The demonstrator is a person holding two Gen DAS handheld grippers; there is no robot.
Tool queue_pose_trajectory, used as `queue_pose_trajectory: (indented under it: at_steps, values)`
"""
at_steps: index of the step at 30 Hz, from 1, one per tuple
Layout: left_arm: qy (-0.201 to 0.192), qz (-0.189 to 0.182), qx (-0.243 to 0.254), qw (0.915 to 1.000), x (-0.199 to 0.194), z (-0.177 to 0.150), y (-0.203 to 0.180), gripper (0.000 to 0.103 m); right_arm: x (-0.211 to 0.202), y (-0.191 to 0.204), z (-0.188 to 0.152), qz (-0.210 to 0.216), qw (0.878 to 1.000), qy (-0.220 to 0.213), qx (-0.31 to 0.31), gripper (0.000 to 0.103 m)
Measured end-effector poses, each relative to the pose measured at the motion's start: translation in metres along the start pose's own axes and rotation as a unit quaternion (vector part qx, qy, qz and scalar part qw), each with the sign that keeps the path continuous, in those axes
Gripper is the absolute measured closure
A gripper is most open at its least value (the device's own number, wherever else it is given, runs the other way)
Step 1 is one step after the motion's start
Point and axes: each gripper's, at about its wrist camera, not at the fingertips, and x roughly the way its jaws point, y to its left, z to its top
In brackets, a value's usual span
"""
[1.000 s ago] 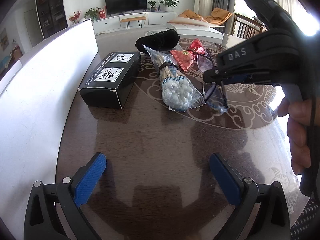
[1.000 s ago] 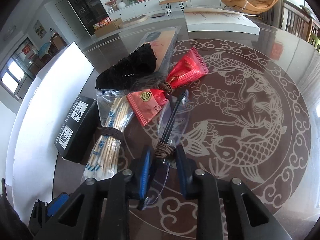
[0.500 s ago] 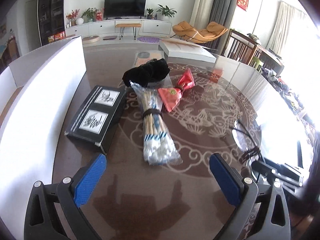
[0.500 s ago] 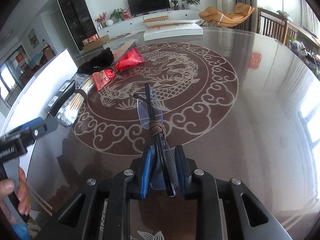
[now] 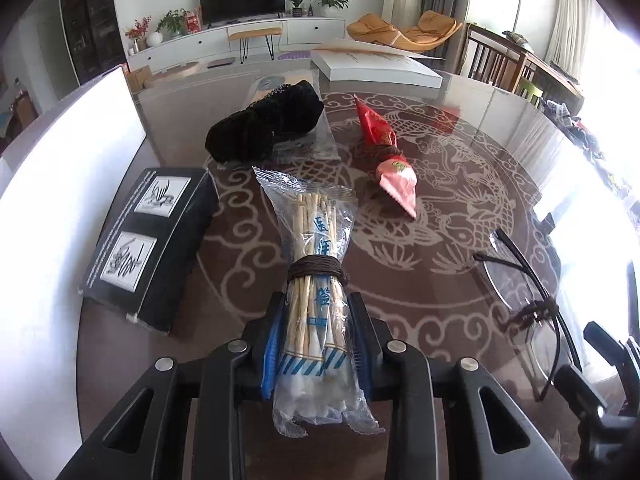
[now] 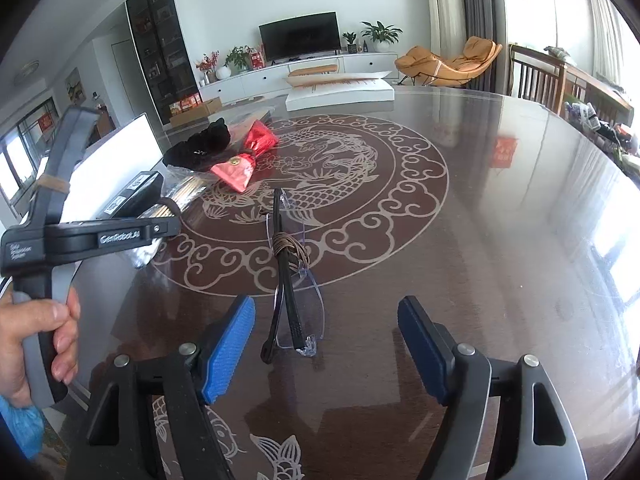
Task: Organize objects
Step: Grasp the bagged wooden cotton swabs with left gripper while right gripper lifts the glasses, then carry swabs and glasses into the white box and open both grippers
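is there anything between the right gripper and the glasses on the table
Nothing visible. The glasses lie on the bare table between the open fingers of the right gripper, which have just been opening off them.

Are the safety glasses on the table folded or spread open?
Folded. The glasses lie flat on the table, both black temple arms running together along the clear lens, tied by a brown cord.

A dark round bench (image 6: 500, 240) with a pale fish drawing is shining in the light. A flat white box (image 5: 376, 66) is lying at its far edge. Behind it, a black TV (image 6: 300, 36) is sitting on a long white cabinet (image 6: 280, 76), with green plants (image 6: 380, 34) beside it. An orange chair (image 6: 448, 60) is resting near the curtains (image 6: 444, 8).
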Motion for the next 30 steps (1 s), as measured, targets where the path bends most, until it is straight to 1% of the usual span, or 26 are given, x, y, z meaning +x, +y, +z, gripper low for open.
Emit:
queue_pose_trajectory:
  at_steps: [3, 4, 5, 6, 7, 8, 10, 11, 13, 14, 15, 16, 17, 18, 19, 20, 22, 24, 27, 30]
  values:
    - [-0.005, 0.004, -0.004, 1.0000, -0.023, -0.037, 0.004, 0.070, 0.002, 0.000, -0.001, 0.007, 1.000, 0.007, -0.001, 0.028]
    - [-0.007, 0.008, -0.004, 0.9999, -0.029, -0.043, 0.006, 0.063, 0.003, 0.000, -0.002, 0.009, 1.000, 0.010, 0.001, 0.028]
    - [-0.006, 0.011, -0.003, 0.9999, -0.031, -0.049, 0.008, 0.055, 0.004, -0.001, -0.002, 0.011, 1.000, 0.014, 0.005, 0.028]
    - [-0.001, 0.013, -0.002, 0.9999, -0.031, -0.051, 0.010, 0.032, 0.005, -0.002, -0.002, 0.014, 1.000, 0.018, 0.008, 0.028]
    - [0.005, 0.010, -0.001, 0.9999, -0.029, -0.051, 0.013, 0.017, 0.005, -0.003, -0.002, 0.017, 1.000, 0.016, 0.011, 0.026]
    - [0.004, 0.009, 0.004, 0.9999, -0.028, -0.050, 0.015, 0.016, 0.005, -0.003, -0.001, 0.020, 1.000, 0.018, 0.011, 0.024]
    - [0.011, 0.010, 0.022, 0.9997, -0.026, -0.047, 0.015, 0.015, 0.008, -0.004, 0.003, 0.025, 0.999, 0.028, 0.015, 0.023]
    - [0.018, 0.005, 0.028, 0.9994, -0.024, -0.042, 0.014, 0.014, 0.010, -0.005, 0.008, 0.030, 0.998, 0.040, 0.024, 0.023]
    - [0.031, 0.008, 0.038, 0.9988, -0.019, -0.034, 0.013, 0.007, 0.018, -0.005, 0.021, 0.052, 0.995, 0.075, 0.044, 0.023]
    - [0.035, 0.009, 0.042, 0.9984, -0.017, -0.031, 0.012, 0.007, 0.024, -0.002, 0.029, 0.057, 0.993, 0.096, 0.042, 0.023]
    - [0.038, 0.006, 0.045, 0.9982, -0.016, -0.028, 0.011, 0.007, 0.029, 0.004, 0.038, 0.052, 0.992, 0.111, 0.029, 0.023]
    - [0.038, 0.001, 0.047, 0.9982, -0.015, -0.026, 0.011, 0.012, 0.033, 0.011, 0.046, 0.040, 0.992, 0.118, 0.008, 0.024]
    - [0.031, -0.008, 0.044, 0.9985, -0.016, -0.026, 0.011, 0.021, 0.037, 0.020, 0.053, 0.028, 0.992, 0.121, -0.019, 0.031]
    - [0.020, -0.004, 0.044, 0.9988, -0.020, -0.026, 0.011, 0.046, 0.042, 0.029, 0.059, 0.023, 0.990, 0.130, -0.046, 0.040]
    - [0.014, -0.009, 0.044, 0.9989, -0.023, -0.025, 0.011, 0.075, 0.049, 0.037, 0.061, 0.018, 0.986, 0.152, -0.068, 0.070]
    - [0.013, -0.012, 0.043, 0.9989, -0.026, -0.026, 0.012, 0.075, 0.054, 0.039, 0.060, 0.004, 0.982, 0.173, -0.077, 0.092]
    - [-0.003, -0.031, 0.030, 0.9991, -0.036, -0.029, 0.016, 0.075, 0.048, 0.040, 0.059, 0.005, 0.982, 0.177, -0.071, 0.092]
    - [-0.021, -0.043, 0.021, 0.9986, -0.054, -0.035, 0.022, 0.075, 0.034, 0.041, 0.057, 0.007, 0.983, 0.168, -0.068, 0.092]
    - [-0.049, -0.068, 0.002, 0.9965, -0.090, -0.044, 0.035, 0.075, 0.011, 0.048, 0.059, 0.045, 0.986, 0.153, -0.041, 0.092]
    - [-0.075, -0.081, -0.024, 0.9936, -0.128, -0.049, 0.060, 0.075, -0.010, 0.074, 0.070, 0.080, 0.987, 0.136, -0.043, 0.092]
